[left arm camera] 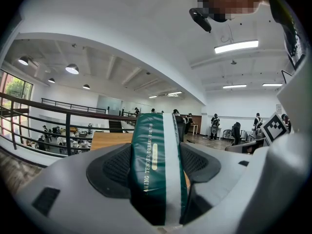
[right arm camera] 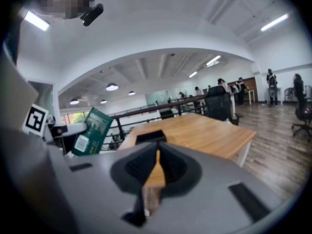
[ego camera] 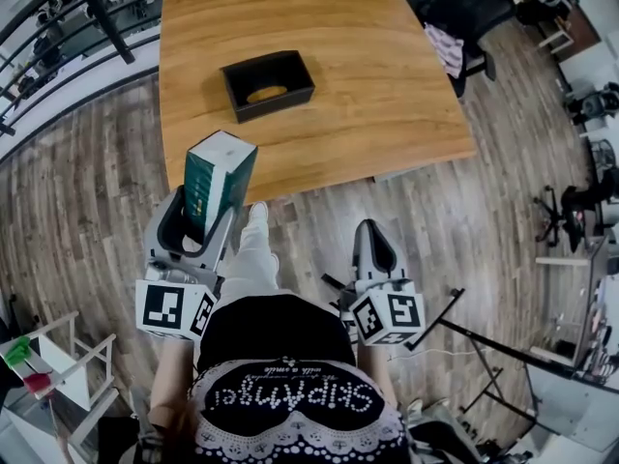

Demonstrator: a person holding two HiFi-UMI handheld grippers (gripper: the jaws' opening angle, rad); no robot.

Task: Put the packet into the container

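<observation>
In the left claw (ego camera: 203, 222), green packet (ego camera: 221, 172) gripped upright, black container (ego camera: 268, 85) well apart on table (ego camera: 387, 75), right claw (ego camera: 375, 242) closed.

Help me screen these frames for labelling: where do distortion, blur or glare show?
Head view: fisheye bends the table edges; light even, sharp. Left gripper view: dark round vignette, ceiling lamp bright, packet print readable. Right gripper view: same vignette; the right hand-held gripper up close looks soft.
</observation>
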